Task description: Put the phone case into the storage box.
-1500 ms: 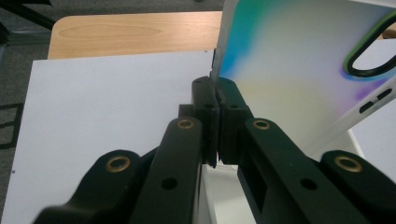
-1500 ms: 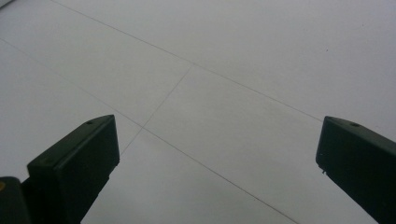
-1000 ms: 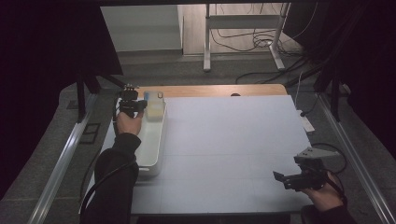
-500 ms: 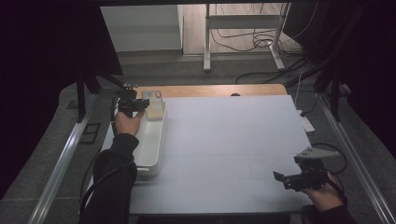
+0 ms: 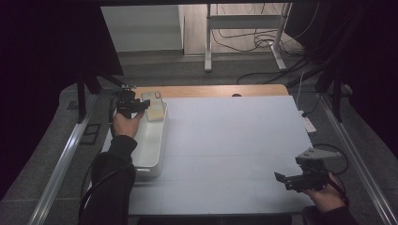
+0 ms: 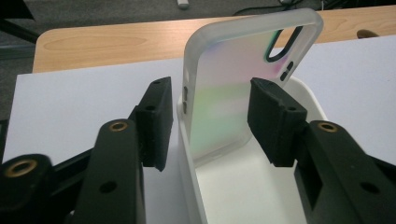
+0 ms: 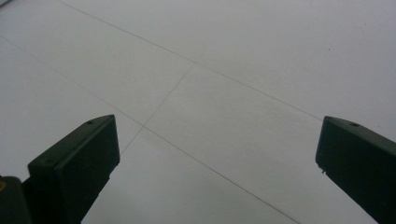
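While released: phone case [image 6: 233,98] leans on white bin [image 6: 243,196] wall.
Left hand-held gripper [image 6: 210,123]: jaws just opening, apart.
Right hand-held gripper [image 7: 215,158]: apart, idle over bench [image 7: 233,70].

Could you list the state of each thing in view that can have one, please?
Phone case: empty, propped tilted against the far end of the tray, not gripped.
White tray: open-topped, holding the phone case at its far end.
Left gripper: open, jaws just opened, astride the case without pressing it.
Right gripper: open, nothing between its jaws, over the table.
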Action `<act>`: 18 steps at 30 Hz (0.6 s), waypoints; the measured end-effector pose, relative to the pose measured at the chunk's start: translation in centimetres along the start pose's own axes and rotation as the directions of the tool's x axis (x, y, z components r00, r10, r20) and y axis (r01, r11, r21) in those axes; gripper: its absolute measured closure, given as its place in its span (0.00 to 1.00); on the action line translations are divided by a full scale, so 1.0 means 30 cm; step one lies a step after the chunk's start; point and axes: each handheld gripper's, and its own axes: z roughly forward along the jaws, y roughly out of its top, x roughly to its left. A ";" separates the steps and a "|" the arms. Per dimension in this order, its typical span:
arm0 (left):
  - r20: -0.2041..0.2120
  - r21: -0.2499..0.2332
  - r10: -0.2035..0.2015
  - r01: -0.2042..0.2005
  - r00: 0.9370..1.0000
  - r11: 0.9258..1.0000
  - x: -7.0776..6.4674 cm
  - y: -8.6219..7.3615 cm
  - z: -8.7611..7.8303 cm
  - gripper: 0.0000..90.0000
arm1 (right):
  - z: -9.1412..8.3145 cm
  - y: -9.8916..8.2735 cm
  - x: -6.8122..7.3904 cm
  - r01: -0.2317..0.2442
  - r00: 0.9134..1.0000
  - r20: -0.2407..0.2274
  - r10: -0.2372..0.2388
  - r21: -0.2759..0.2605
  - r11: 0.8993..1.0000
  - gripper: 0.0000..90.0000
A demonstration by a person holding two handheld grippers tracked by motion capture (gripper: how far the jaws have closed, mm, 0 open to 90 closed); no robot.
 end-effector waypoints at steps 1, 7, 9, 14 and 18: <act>0.000 -0.002 0.000 0.000 1.000 1.000 0.000 -0.001 -0.001 0.54 | 0.000 0.000 0.000 0.000 1.000 0.000 0.000 0.000 1.000 0.00; 0.014 -0.008 0.009 -0.009 1.000 1.000 0.007 -0.007 -0.009 0.46 | 0.000 0.000 0.000 0.001 1.000 0.000 -0.001 0.001 1.000 0.00; 0.022 -0.013 0.012 -0.012 1.000 1.000 0.009 -0.010 -0.011 0.44 | 0.000 0.000 0.000 0.002 1.000 0.001 -0.002 0.001 1.000 0.00; 0.045 -0.015 0.020 -0.019 0.999 1.000 0.015 -0.021 -0.021 0.37 | 0.000 0.000 0.001 0.001 1.000 0.001 -0.001 0.002 1.000 0.00; 0.063 -0.013 0.026 -0.026 0.998 1.000 0.014 -0.030 -0.029 0.31 | 0.001 0.000 0.002 0.002 1.000 0.003 -0.002 0.005 1.000 0.00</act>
